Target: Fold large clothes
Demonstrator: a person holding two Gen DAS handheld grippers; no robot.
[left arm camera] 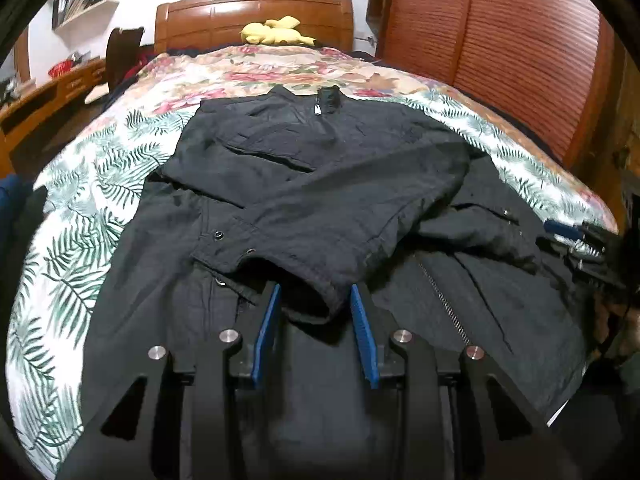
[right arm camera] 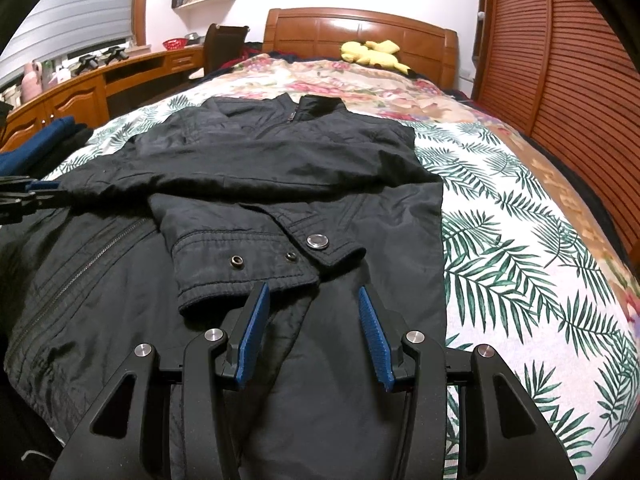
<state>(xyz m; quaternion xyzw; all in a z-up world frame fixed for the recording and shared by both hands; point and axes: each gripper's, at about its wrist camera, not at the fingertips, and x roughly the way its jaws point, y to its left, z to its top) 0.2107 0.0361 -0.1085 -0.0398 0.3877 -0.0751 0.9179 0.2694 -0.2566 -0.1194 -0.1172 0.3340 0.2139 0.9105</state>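
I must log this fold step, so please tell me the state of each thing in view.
Black jacket: flat on the bed, zipped, both sleeves folded across the front.
Sleeve cuff: unsnapped.
Left claw: open, the other cuff lying loose between its pads.
Right claw: open, empty.
Yellow plush toy: lying by the headboard.

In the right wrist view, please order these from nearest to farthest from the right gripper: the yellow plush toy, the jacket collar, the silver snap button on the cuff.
From the right gripper:
1. Silver snap button, on the sleeve cuff just ahead of the fingers.
2. Jacket collar, at the far end of the black jacket, mid-bed.
3. Yellow plush toy, against the wooden headboard.
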